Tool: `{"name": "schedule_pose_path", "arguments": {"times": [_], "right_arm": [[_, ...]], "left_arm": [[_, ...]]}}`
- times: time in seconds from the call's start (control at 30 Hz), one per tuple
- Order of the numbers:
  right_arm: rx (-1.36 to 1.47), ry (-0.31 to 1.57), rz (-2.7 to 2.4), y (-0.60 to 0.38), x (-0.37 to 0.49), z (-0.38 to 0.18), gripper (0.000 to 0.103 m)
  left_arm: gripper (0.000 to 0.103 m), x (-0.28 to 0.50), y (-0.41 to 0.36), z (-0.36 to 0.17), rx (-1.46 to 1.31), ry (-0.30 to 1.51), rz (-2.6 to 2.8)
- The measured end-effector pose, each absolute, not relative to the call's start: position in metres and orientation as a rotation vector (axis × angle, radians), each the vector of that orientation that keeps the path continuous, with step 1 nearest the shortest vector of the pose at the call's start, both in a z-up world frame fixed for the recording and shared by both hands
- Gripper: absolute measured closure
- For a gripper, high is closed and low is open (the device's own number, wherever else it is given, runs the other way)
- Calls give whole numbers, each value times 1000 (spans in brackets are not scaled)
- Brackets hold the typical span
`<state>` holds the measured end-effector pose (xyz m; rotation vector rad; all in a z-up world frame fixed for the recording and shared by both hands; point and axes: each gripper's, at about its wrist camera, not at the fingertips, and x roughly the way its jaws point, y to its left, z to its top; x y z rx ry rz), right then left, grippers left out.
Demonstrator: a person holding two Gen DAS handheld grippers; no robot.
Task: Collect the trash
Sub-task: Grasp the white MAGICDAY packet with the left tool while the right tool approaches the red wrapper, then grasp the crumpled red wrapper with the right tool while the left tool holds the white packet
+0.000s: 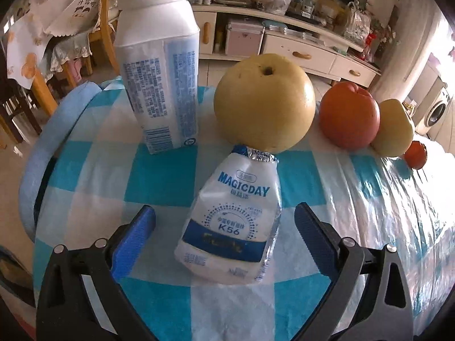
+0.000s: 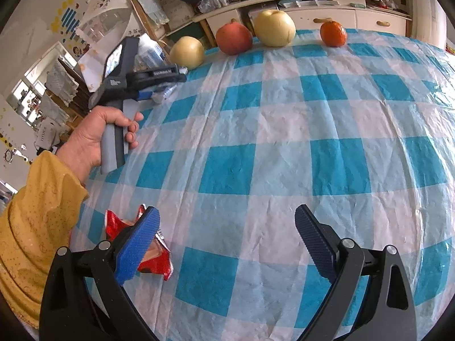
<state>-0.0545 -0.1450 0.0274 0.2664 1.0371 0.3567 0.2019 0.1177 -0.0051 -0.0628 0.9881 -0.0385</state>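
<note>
In the left wrist view a crushed white-and-blue "MAGICDAY" drink bottle [image 1: 231, 221] lies on the checked tablecloth [image 1: 93, 176] between the open fingers of my left gripper [image 1: 224, 221], which do not touch it. A tall white-and-blue bottle with a white cap [image 1: 159, 65] stands upright behind it to the left. In the right wrist view my right gripper [image 2: 226, 236] is open and empty over the cloth; a crumpled red snack wrapper [image 2: 155, 261] lies partly under its left finger [image 2: 136, 250]. The left gripper's body [image 2: 125, 85] shows there, held in a hand at the table's far left.
A row of fruit sits along the far edge: a yellow pear [image 1: 264, 102], a red apple [image 1: 349, 115], another pear [image 1: 394, 128] and a small orange [image 1: 415, 155]. The orange also shows in the right wrist view [image 2: 333, 33]. Chairs and a cluttered cabinet stand beyond the table.
</note>
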Motion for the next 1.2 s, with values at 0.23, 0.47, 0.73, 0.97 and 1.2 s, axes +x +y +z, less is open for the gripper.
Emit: {"name": "schedule_pose_path", "arguments": {"times": [0.23, 0.47, 0.73, 0.97, 1.2], "right_arm": [[259, 1021, 372, -146, -56, 31, 8], [223, 1028, 438, -138, -57, 32, 8], [138, 1075, 534, -113, -64, 24, 8], [89, 1060, 634, -93, -75, 26, 8], [53, 1066, 675, -71, -76, 16, 8]], "left_arm": [[39, 190, 122, -1, -72, 993, -31], [39, 161, 120, 0, -75, 994, -49], [40, 115, 117, 2, -55, 998, -66], [40, 65, 121, 2, -45, 987, -79], [40, 17, 131, 3, -103, 967, -87]]}}
